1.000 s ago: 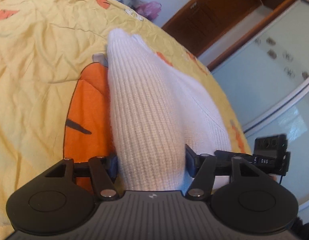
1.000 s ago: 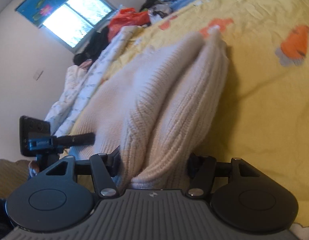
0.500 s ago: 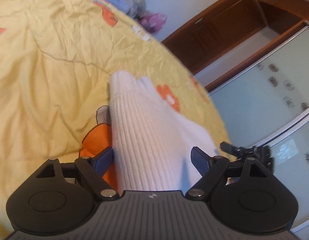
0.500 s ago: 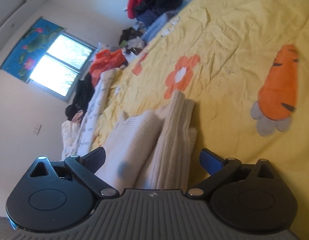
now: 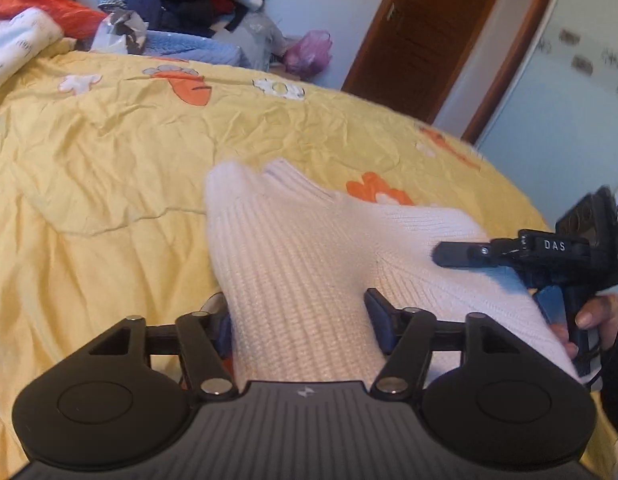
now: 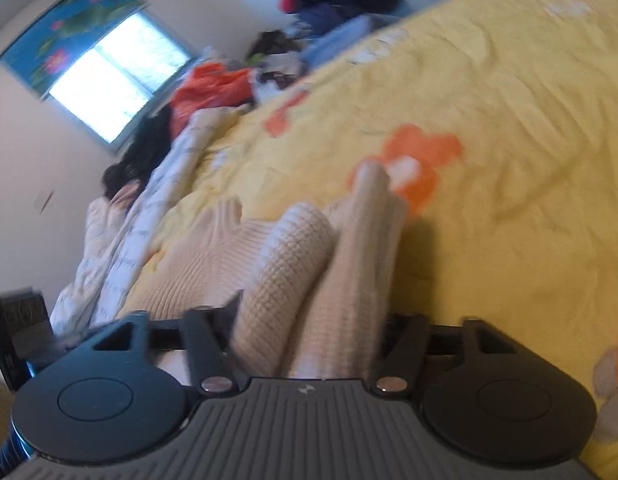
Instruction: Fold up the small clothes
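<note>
White sweater (image 5: pixel 301 280) apparently between both grippers' jaws

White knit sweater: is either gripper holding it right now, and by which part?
Both. The left gripper is closed on a bunched fold of the sweater; the right gripper is closed on another bunched fold.

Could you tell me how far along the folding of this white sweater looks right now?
Partly done: the white knit sweater is bunched lengthwise on the yellow bedspread, not yet a flat, neat fold. In hand: the left gripper and right gripper, jaws just closing, each pinch a gathered end. Left: laying it down, finishing the fold.
</note>
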